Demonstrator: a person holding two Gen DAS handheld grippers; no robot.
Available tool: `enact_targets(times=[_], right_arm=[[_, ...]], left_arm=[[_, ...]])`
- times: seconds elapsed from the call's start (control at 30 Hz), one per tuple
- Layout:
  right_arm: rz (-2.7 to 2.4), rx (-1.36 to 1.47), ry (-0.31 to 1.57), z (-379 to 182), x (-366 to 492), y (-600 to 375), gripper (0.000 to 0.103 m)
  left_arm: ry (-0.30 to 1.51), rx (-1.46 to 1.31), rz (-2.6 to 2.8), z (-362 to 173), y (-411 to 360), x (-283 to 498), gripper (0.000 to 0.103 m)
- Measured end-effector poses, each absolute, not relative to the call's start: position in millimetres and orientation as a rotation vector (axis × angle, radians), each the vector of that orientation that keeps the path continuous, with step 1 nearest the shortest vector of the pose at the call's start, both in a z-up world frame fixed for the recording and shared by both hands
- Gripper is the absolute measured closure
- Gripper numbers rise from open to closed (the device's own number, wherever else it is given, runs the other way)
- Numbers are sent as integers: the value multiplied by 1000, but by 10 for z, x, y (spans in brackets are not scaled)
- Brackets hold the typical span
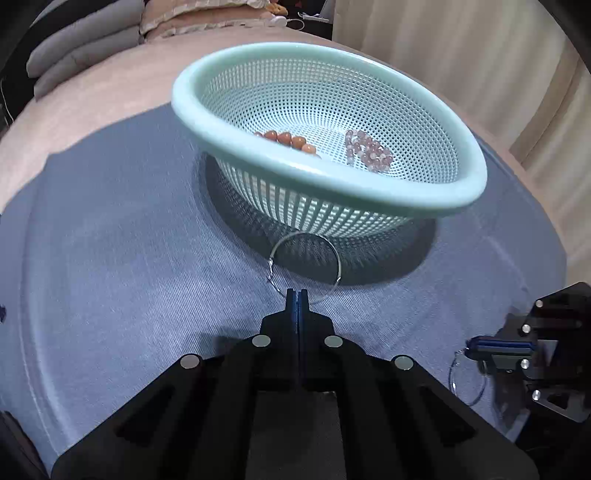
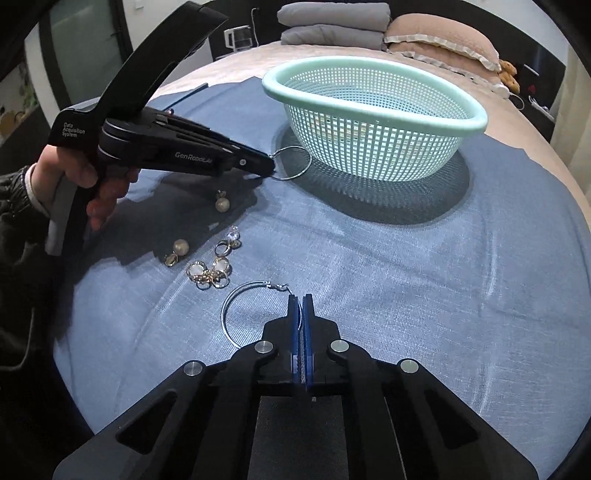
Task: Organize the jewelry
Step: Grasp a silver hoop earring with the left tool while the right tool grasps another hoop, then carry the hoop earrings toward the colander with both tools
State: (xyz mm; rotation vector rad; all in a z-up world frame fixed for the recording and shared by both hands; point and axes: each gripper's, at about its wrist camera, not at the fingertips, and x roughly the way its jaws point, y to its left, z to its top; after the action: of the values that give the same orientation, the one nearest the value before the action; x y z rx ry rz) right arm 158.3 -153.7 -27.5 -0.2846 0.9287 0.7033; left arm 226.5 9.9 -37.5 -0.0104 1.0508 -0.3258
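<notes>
A mint green mesh basket [image 1: 369,192] [image 2: 461,120] stands on a blue cloth [image 1: 129,258] [image 2: 406,277]. In it lie an orange bead bracelet [image 1: 286,139] and a pink bead bracelet [image 1: 369,151]. My left gripper [image 1: 297,293] [image 2: 271,166] is shut on a silver hoop earring [image 1: 338,258] [image 2: 306,164] and holds it in front of the basket. My right gripper [image 2: 299,297] [image 1: 467,347] is shut on a second silver hoop earring [image 2: 225,314] [image 1: 452,373] just above the cloth.
Several loose earrings lie on the cloth left of my right gripper: two pearl ones [image 2: 222,204] [image 2: 180,246], a crystal one [image 2: 233,234] and a gold cluster [image 2: 210,275]. The cloth covers a bed with pillows [image 2: 439,37] and folded grey bedding [image 2: 332,26].
</notes>
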Motion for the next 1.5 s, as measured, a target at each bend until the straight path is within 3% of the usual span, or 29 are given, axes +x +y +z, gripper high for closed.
enact_targets(times=[0.23, 0.27, 0.3, 0.37, 0.4, 0.57, 0.7, 0.73, 1.07, 1.47, 1.5], right_arm=[[686, -234, 912, -128, 1481, -1789, 101], [686, -228, 910, -113, 1461, -1814, 101], [688, -224, 908, -131, 1458, -1832, 101], [689, -222, 899, -94, 1430, -1862, 101], [691, -220, 896, -70, 1469, -1899, 101], [693, -214, 881, 11, 1484, -2016, 101], [686, -194, 869, 68, 1494, -2055, 101], [682, -190, 867, 78, 1503, -2068, 101], [675, -180, 829, 235, 1582, -2115, 101], [664, -205, 780, 449, 1633, -2137, 101], [638, -221, 787, 416, 1648, -2129, 97]], left_arm=[[1019, -25, -296, -277, 130, 2135, 102], [1008, -21, -291, -252, 142, 2154, 95], [995, -8, -277, -222, 134, 2159, 72], [962, 6, -238, -160, 127, 2192, 43], [951, -6, -232, -149, 149, 2205, 43], [984, 0, -229, -216, 82, 2393, 43], [1009, 64, -208, -393, 29, 2416, 95], [1017, 48, -225, -390, 35, 2410, 99], [1025, 63, -249, -268, 68, 2005, 99], [916, 80, -227, 439, 237, 1634, 99], [908, 86, -228, 486, 215, 1623, 99]])
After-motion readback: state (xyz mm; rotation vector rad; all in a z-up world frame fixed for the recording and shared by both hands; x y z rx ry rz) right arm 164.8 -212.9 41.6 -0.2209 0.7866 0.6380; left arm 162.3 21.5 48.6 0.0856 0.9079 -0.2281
